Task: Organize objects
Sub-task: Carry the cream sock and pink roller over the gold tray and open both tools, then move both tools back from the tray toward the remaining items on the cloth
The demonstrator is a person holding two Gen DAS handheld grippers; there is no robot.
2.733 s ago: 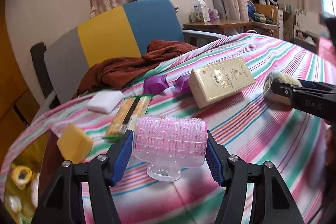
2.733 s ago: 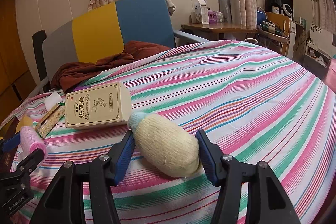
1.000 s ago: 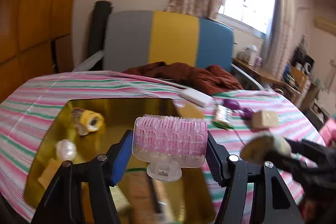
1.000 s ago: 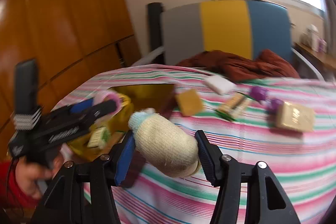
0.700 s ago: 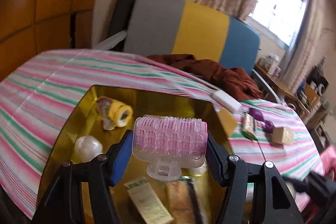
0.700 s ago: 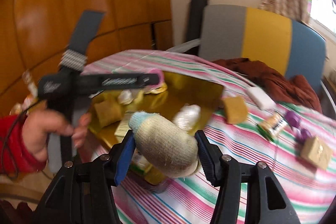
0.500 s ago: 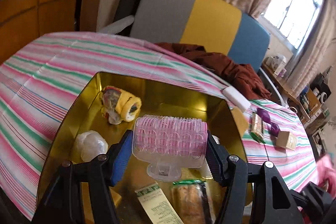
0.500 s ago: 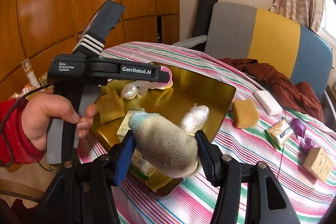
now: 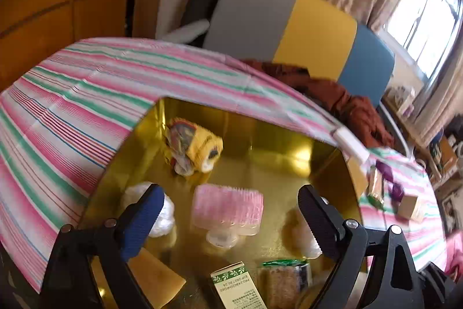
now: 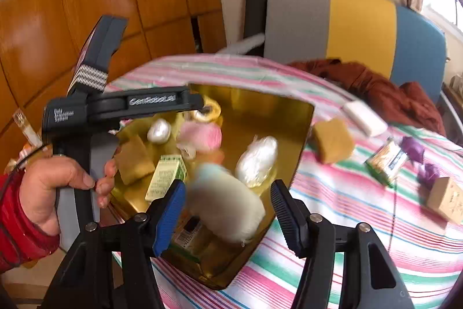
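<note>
A gold tray (image 9: 272, 141) sits on the striped table. My left gripper (image 9: 228, 210) is open above it; the pink hair roller (image 9: 227, 209) is blurred between the wide-apart fingers, loose over the tray floor. It also shows in the right wrist view (image 10: 202, 135). My right gripper (image 10: 228, 210) is open over the tray's near corner (image 10: 306, 118); the cream sock roll (image 10: 228, 210), blurred, is loose between its fingers. The left gripper body (image 10: 127, 106) shows in the right wrist view, held by a hand.
In the tray: a yellow sock roll (image 9: 196, 149), white wrapped balls (image 10: 257, 161), a green-white box (image 10: 166, 178), a tan sponge (image 10: 134, 161). On the cloth to the right: a sponge (image 10: 332, 144), white soap (image 10: 364, 116), snack packet (image 10: 387, 158), purple candies (image 10: 413, 148), tan box (image 10: 447, 199). A chair with brown cloth (image 10: 376, 86) stands behind.
Both grippers have opened over the gold tray. The pink roller and the cream sock roll have left the fingers and are dropping, blurred. Before, both were gripped and carried from the table's right side.
</note>
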